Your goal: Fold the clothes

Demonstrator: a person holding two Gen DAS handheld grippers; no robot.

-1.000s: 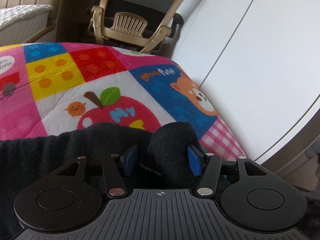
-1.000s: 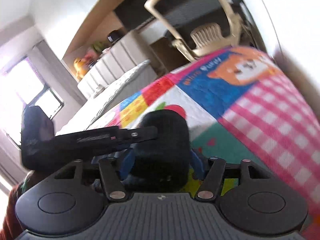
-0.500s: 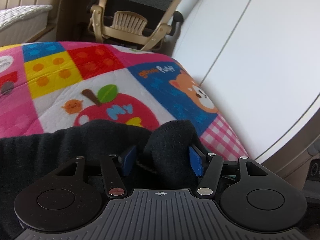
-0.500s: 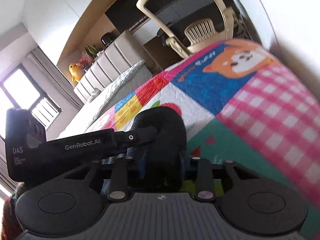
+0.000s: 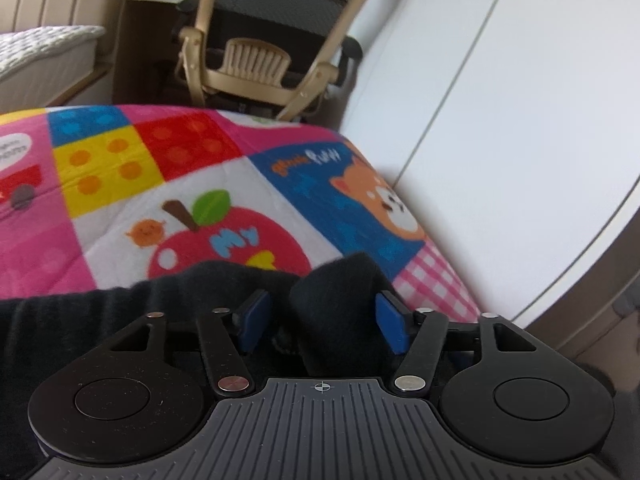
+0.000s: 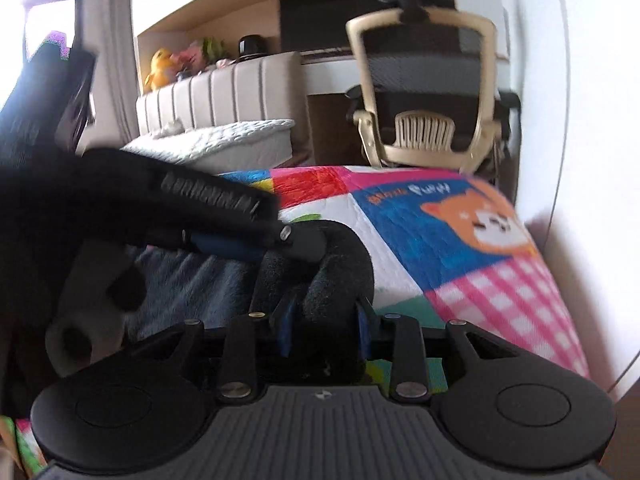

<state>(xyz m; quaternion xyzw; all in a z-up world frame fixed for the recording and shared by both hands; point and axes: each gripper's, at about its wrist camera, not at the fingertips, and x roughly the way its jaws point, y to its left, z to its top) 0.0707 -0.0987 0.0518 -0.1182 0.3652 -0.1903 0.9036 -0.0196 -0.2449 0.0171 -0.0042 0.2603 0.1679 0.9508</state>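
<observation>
A black garment [image 5: 100,320] lies on a colourful patchwork quilt [image 5: 132,168]. One bunched fold of it [image 5: 340,304] stands up between the blue pads of my left gripper [image 5: 324,320]. Its jaws are opening: the fold leans on the right pad and a gap shows at the left pad. In the right wrist view, my right gripper [image 6: 324,330] is shut on the same raised fold [image 6: 340,272], both pads pressed into it. The left gripper [image 6: 296,240] reaches in from the left, just above and behind that fold.
The quilt's right edge drops off beside white cupboard doors [image 5: 500,120]. A beige mesh office chair [image 5: 256,52] stands beyond the far edge, and a white mattress [image 5: 44,56] with a padded headboard lies at the back left. A shelf with soft toys [image 6: 160,68] runs behind.
My right gripper closed on the black fold and rolled towards upright, so its view levelled out. My left gripper's jaws spread wider around the fold and it barely moved.
</observation>
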